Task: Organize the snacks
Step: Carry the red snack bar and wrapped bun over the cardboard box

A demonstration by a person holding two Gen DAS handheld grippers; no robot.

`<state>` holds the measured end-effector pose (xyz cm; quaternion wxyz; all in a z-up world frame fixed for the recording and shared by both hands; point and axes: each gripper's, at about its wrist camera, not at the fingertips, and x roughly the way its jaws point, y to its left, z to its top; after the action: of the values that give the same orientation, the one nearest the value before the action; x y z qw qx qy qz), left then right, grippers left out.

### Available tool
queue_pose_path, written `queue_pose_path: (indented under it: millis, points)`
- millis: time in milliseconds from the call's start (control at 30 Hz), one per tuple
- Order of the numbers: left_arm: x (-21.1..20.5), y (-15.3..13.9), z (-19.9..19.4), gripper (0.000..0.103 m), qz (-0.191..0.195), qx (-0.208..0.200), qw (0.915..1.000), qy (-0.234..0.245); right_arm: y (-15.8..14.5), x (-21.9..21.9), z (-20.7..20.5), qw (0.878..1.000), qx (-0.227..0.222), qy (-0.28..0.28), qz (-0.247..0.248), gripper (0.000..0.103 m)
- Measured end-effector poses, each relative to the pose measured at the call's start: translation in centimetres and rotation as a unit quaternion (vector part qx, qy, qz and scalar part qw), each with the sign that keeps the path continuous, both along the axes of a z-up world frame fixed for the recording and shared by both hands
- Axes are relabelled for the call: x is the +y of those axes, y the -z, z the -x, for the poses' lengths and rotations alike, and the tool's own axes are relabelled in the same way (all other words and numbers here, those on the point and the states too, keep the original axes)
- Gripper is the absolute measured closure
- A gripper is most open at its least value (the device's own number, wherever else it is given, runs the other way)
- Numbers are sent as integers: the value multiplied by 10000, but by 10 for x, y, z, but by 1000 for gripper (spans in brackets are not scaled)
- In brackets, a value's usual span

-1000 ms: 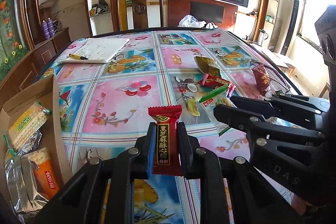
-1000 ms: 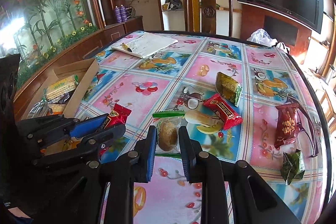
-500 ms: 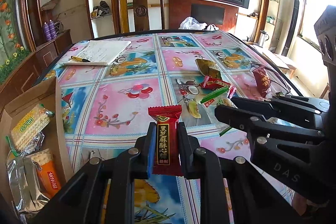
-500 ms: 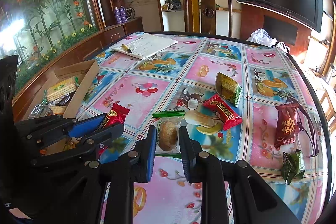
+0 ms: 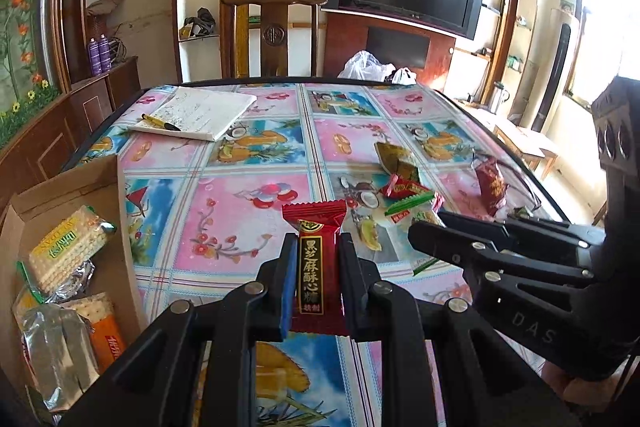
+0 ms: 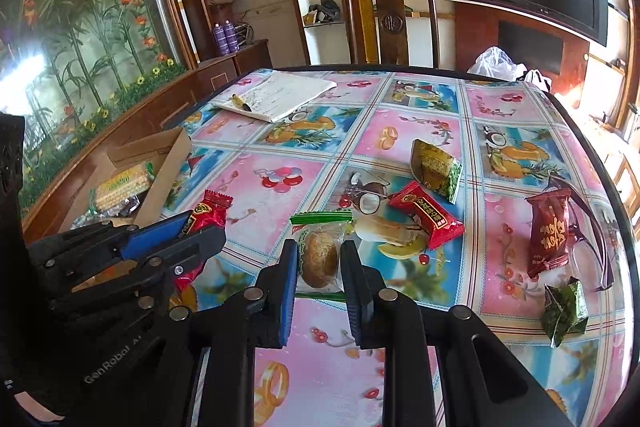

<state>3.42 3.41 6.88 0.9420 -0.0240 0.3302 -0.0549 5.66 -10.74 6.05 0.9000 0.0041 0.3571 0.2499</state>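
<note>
My left gripper (image 5: 314, 247) is shut on a dark red candy packet (image 5: 316, 267) and holds it above the table, right of the cardboard box (image 5: 120, 227). The packet also shows in the right wrist view (image 6: 206, 217), held by the left gripper (image 6: 200, 227). My right gripper (image 6: 319, 251) is shut on a clear pastry packet with green ends (image 6: 320, 255), low over the table. The right gripper also shows in the left wrist view (image 5: 432, 225). The box (image 6: 168, 171) holds cracker packs (image 5: 68, 247) and an orange packet (image 5: 106, 343).
Loose snacks lie on the fruit-print tablecloth (image 6: 256, 199): a red packet (image 6: 426, 217), a gold-green packet (image 6: 436, 167), a dark red packet (image 6: 548, 231), a green packet (image 6: 564, 311). Glasses (image 6: 592, 247) lie near the right edge. A notepad with pen (image 6: 280, 97) and a chair (image 6: 392, 23) are at the far side.
Nothing has visibly changed beyond a slight drift of both views; both grippers keep their packets.
</note>
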Motion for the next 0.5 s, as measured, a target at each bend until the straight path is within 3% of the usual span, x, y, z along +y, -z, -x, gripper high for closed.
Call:
queue_pose_path:
  millis: [267,500]
  points:
    - [45,-25,4,84,497,-224,9979,-338,-14,11,12,9986,-30,-1,-535,80]
    - [106,-25,0,84,621,-59,9924,-1063,-16,53,33,9919,129,-665,-1076,79]
